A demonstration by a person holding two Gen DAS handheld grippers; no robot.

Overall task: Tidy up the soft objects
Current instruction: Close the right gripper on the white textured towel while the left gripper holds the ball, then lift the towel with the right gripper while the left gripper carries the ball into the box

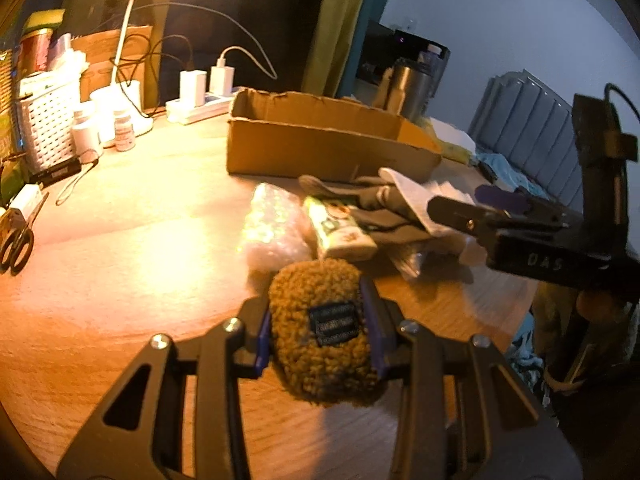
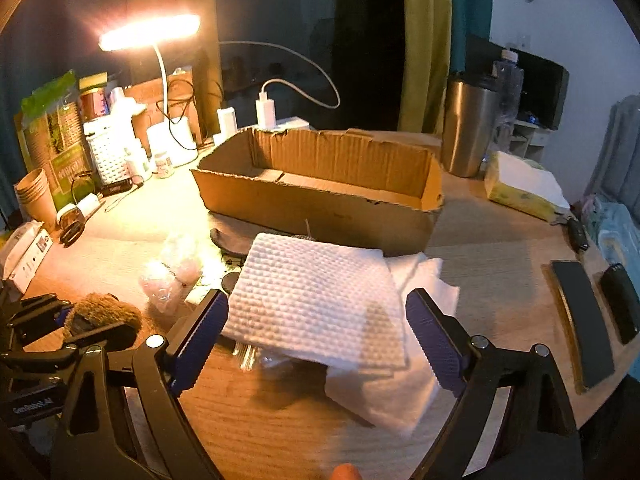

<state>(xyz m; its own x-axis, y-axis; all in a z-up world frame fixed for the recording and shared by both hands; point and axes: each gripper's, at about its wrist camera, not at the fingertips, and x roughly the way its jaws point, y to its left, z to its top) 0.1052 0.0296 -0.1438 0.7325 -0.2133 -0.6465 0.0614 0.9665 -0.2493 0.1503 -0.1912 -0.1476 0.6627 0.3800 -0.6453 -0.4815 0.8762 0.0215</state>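
My left gripper (image 1: 320,314) is shut on a fuzzy brown pouch (image 1: 320,364) with a dark label, held just above the wooden table. The pouch (image 2: 104,312) also shows at the lower left of the right wrist view. My right gripper (image 2: 318,320) stands open, with a stack of white paper towels (image 2: 320,292) lying between its blue pads without being pressed. From the left wrist view the right gripper (image 1: 480,208) reaches in from the right over the towels. Beside them lie a grey glove (image 1: 360,196), bubble wrap (image 1: 272,224) and a small printed packet (image 1: 340,228). An open cardboard box (image 2: 320,208) stands behind.
A lit desk lamp (image 2: 152,32), white basket (image 1: 48,128), pill bottles (image 1: 124,128) and a power strip (image 1: 192,108) crowd the back left. Scissors (image 1: 16,244) lie at the left edge. A steel tumbler (image 2: 468,128), a tissue pack (image 2: 520,188) and flat black items (image 2: 580,320) sit right.
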